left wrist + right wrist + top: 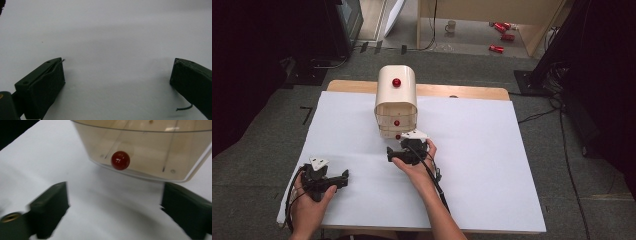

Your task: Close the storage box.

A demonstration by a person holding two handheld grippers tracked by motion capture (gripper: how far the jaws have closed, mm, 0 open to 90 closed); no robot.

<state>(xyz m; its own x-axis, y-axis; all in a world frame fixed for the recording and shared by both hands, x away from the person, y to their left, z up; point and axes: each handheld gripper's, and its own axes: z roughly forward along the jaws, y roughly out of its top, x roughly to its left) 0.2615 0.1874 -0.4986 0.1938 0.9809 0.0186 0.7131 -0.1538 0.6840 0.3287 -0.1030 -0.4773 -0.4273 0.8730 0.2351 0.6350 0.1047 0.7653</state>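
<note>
A: Your right gripper [396,154] sits just in front of the small drawer cabinet [396,102], level with its lowest drawer [150,150]. Its jaws stand wide apart with nothing between them, and the red knob [120,160] of that drawer lies ahead of them, a little left of centre in the right gripper view

B: So how should you take the knob?

A: I'd judge the step to be a pinch on that knob. Shift the gripper so the knob sits midway between the jaws, then ease forward until the pads flank it before you squeeze. Pull straight out from the cabinet, or the drawer may bind and the light cabinet may slide on the white sheet [492,165] covering the bench

B: And your left gripper [343,178]?

A: It rests well to the left of the cabinet and nearer you, jaws apart over bare sheet. You could bring it to the cabinet's side to steady it
</note>
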